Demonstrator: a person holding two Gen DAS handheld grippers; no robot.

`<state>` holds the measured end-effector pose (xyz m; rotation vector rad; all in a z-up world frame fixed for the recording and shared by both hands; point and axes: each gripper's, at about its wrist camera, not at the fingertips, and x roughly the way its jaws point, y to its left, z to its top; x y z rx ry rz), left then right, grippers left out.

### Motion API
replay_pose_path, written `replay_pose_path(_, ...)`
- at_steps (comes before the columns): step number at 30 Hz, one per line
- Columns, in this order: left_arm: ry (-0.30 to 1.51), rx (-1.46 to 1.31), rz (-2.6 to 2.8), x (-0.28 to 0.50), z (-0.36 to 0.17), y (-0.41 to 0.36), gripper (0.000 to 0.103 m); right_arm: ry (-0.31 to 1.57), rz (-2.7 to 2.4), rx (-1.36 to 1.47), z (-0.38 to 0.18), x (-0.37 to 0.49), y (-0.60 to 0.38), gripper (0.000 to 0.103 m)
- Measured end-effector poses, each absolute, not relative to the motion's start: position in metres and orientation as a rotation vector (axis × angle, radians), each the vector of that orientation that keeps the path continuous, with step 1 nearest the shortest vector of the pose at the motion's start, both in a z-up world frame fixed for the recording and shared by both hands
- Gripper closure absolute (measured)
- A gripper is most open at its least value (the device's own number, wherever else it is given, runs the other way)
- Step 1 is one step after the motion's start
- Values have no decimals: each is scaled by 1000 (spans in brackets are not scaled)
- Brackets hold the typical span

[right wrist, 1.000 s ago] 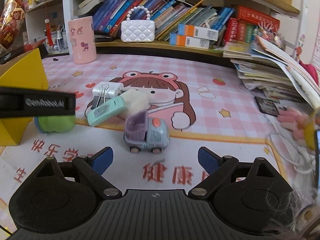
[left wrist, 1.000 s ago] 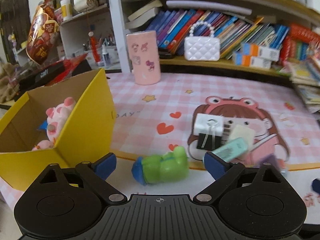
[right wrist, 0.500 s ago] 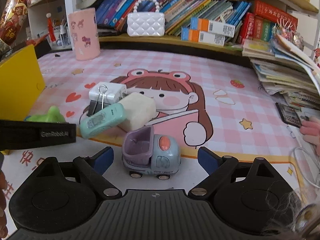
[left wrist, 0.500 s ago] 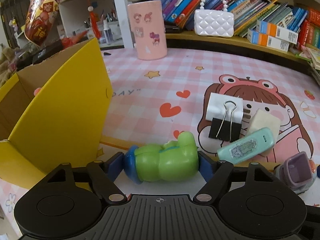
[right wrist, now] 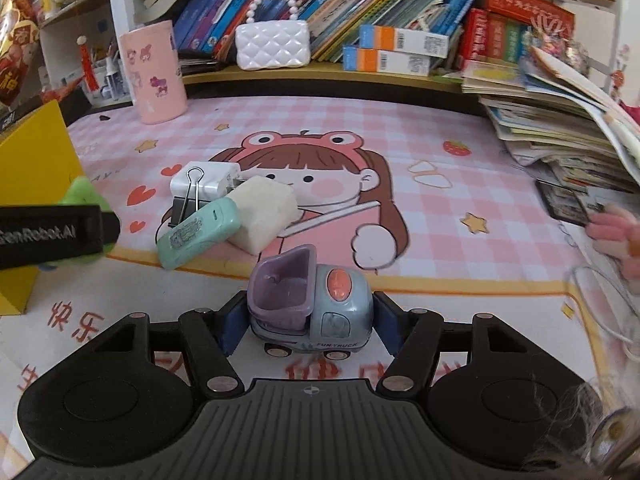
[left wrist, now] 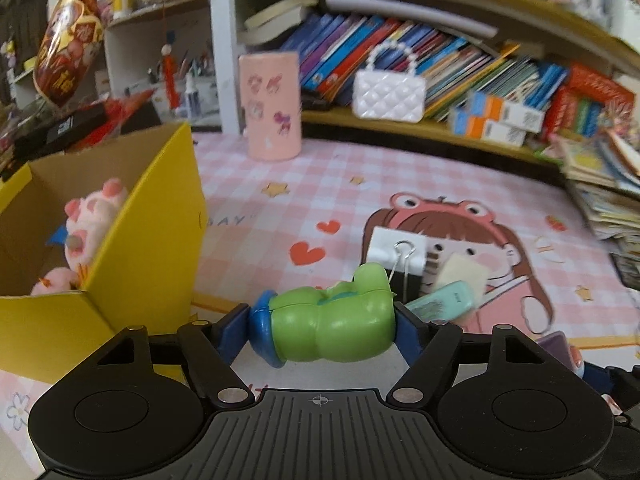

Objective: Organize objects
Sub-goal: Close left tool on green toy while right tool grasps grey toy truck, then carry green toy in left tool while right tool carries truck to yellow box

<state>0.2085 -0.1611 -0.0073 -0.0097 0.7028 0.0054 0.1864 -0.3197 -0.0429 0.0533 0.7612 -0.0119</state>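
Clamping a green toy [left wrist: 332, 326] end to end beside the yellow box [left wrist: 148, 240], the left gripper [left wrist: 320, 330] was poised to stow it, while the right gripper [right wrist: 308, 320], jaws just closing, pinched the toy truck [right wrist: 310, 304] on the mat [right wrist: 440, 152].

Child's room at home — bookshelves [right wrist: 360, 8], cartoon mat [right wrist: 400, 128].
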Motion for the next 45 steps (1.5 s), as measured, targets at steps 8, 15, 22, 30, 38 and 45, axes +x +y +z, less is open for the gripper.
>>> replay_pose_path(8, 675, -4, -94, 162, 6, -136, 29, 754, -48, 100, -22, 139, -313, 41)
replay_pose_path(15, 690, -15, -116, 112, 2, -102, 29, 760, -39, 63, -15, 96, -282, 41)
replay_pose_path(22, 697, -46, -67, 77, 1, -55, 29, 778, 31, 11, -15, 66, -233, 41)
replay_pose_path(30, 690, -59, -23, 42, 3, -9, 29, 761, 114, -32, -10, 39, -176, 41)
replay_pose_path(38, 661, -45, 12, 15, 7, 24, 29, 749, 168, -44, -9, 20, -134, 41)
replay_pose_path(45, 636, -27, 24, -3, 9, 46, 29, 740, 193, -48, -9, 8, -108, 41)
